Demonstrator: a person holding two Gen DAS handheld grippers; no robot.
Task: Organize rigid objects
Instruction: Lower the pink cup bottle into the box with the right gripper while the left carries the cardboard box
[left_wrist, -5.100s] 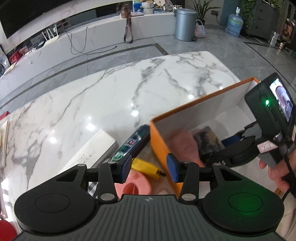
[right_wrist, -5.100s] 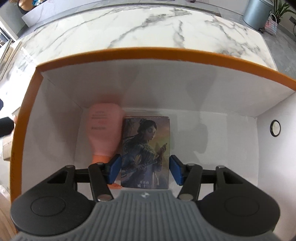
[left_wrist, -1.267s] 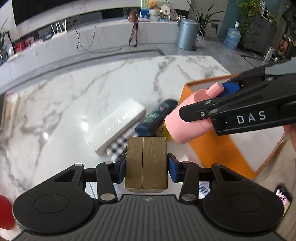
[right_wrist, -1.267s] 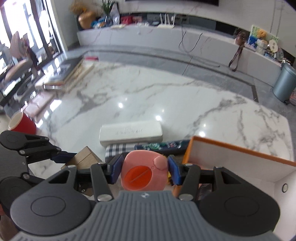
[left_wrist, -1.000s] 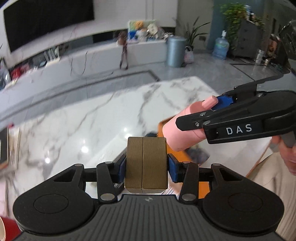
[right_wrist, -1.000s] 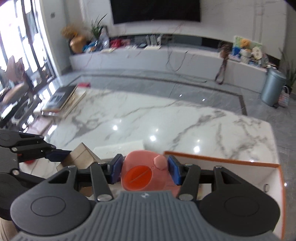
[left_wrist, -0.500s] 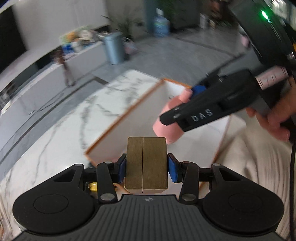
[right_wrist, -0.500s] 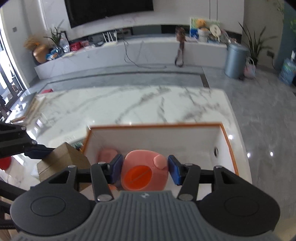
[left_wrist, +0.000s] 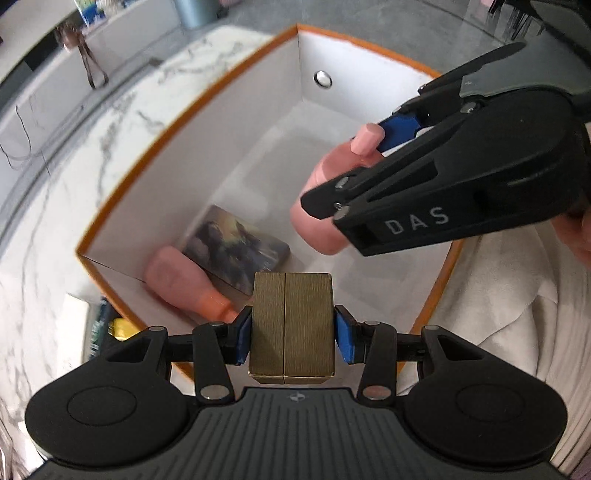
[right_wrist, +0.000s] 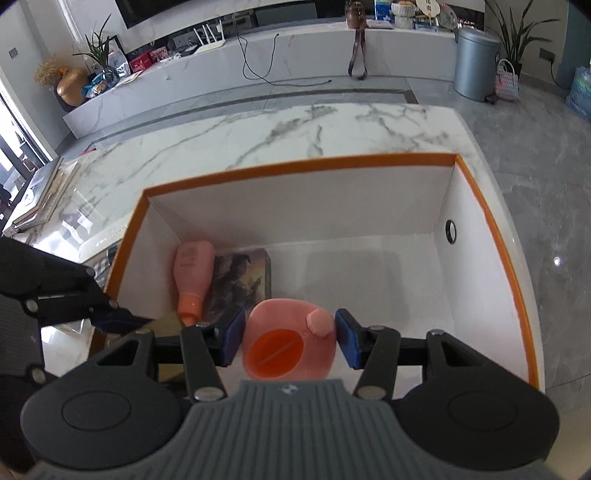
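Box: orange rim, white inside, sits on the marble table; both loads hang over its open top. Step in hand looks like the drop-off of two items at once.

Left gripper is clamped on a brown carton, pads tight on both sides, over the box's near end. Right gripper is clamped on a pink bottle, cap end toward its camera, over the bare middle of the floor.

Already inside: a second pink bottle lying along the left wall, orange cap toward the near side, and a picture card box lying flat, touching it. Rest of the floor is bare.

Next move, by judgement: lower each load onto free floor right of the card box, keep the two grippers apart, then release. Risk: the carton lands on the lying bottle's cap.

Outside the left wall, a yellow item and a dark tube wait on the table.
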